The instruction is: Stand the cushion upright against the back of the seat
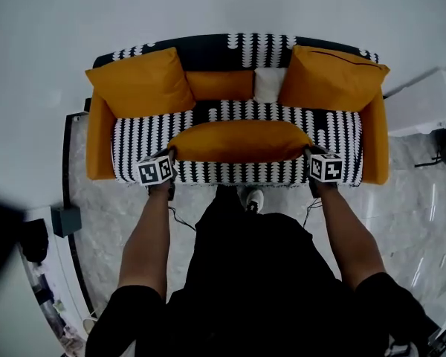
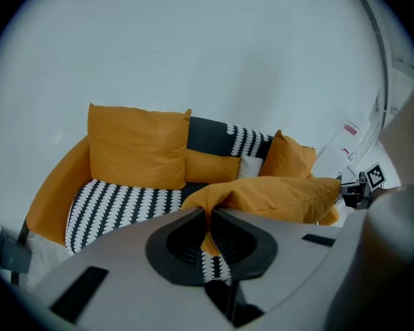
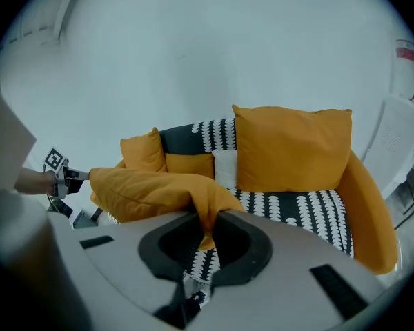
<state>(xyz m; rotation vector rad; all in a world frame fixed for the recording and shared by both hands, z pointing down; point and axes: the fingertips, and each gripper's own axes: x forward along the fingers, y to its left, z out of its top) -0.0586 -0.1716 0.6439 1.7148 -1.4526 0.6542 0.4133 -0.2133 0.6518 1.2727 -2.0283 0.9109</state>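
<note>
A long orange cushion hangs lengthwise over the front of the black-and-white patterned seat of a small sofa. My left gripper is shut on its left corner, and my right gripper is shut on its right corner. In the left gripper view the cushion stretches away to the right from the pinched corner at my left gripper. The right gripper view shows the cushion running left from my right gripper. The sofa's back lies beyond.
Two large orange pillows lean in the sofa's back corners. A small orange cushion and a white one sit between them. Orange armrests close both sides. A white wall stands behind; marble floor and my legs are in front.
</note>
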